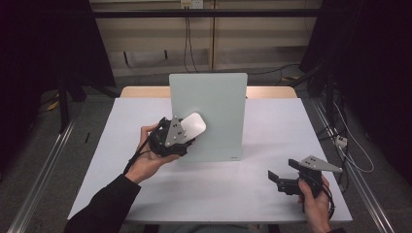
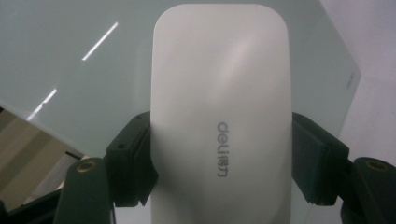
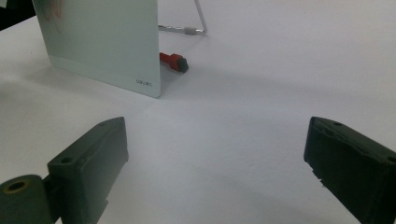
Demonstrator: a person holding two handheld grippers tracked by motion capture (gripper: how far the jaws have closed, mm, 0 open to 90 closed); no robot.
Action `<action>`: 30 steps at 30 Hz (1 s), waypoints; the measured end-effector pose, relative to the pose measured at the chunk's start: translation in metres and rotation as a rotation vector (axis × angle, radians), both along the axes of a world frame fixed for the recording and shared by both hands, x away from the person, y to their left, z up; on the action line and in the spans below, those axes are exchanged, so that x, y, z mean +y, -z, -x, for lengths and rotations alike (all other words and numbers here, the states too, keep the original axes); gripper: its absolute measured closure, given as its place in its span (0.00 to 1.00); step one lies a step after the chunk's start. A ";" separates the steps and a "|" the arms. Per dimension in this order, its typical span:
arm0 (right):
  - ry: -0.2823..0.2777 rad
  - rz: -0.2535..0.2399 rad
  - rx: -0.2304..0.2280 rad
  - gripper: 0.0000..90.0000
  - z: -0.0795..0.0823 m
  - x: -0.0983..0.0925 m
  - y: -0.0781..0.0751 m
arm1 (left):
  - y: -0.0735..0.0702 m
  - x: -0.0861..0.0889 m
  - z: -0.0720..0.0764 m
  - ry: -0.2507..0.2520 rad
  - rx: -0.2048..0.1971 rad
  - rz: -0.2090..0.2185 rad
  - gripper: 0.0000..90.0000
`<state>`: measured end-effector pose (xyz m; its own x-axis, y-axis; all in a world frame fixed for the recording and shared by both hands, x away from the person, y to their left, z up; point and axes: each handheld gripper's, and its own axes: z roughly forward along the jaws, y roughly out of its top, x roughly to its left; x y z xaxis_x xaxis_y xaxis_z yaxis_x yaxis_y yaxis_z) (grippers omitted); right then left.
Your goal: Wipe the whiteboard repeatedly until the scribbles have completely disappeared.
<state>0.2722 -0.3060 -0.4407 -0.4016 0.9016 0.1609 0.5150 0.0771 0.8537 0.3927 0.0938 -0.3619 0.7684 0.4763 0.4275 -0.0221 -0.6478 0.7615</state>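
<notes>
Left hand-held gripper [image 1: 187, 130], at frame centre, clenches a white eraser [image 1: 193, 126] against the upright whiteboard [image 1: 221, 104], while the right hand-held gripper [image 1: 273, 176], lower right, rests released over the counter [image 1: 204, 189].

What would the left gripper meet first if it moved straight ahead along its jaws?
Probably the pale standing board. The left gripper holds a white eraser whose tip points at it, seemingly very close; depth is unclear.

The room around the white table [image 1: 145, 194] is dark, its top lit evenly from above. Bright streaks of glare cross the glass board [image 2: 60, 70] (ceiling lights, apparently). Close-up jaws look soft; shadows faint.
</notes>
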 end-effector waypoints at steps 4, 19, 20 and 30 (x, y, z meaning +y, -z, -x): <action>-0.001 -0.001 -0.002 0.07 0.000 0.000 0.000 | 0.005 -0.002 0.002 0.013 -0.006 -0.024 0.34; -0.021 0.020 -0.009 0.06 0.001 0.002 0.000 | 0.054 -0.011 0.021 0.086 0.094 -0.123 0.34; -0.022 0.021 -0.010 0.06 0.001 0.002 0.000 | 0.050 -0.010 0.019 0.085 0.089 -0.121 0.34; -0.031 0.042 -0.010 0.06 0.001 0.003 0.000 | 0.014 -0.001 0.004 0.036 0.030 -0.032 0.34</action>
<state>0.2709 -0.3028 -0.4407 -0.4305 0.8947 0.1192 0.5029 0.1281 0.8548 0.3890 0.0929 -0.3754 0.7974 0.4349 0.4183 -0.0228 -0.6711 0.7410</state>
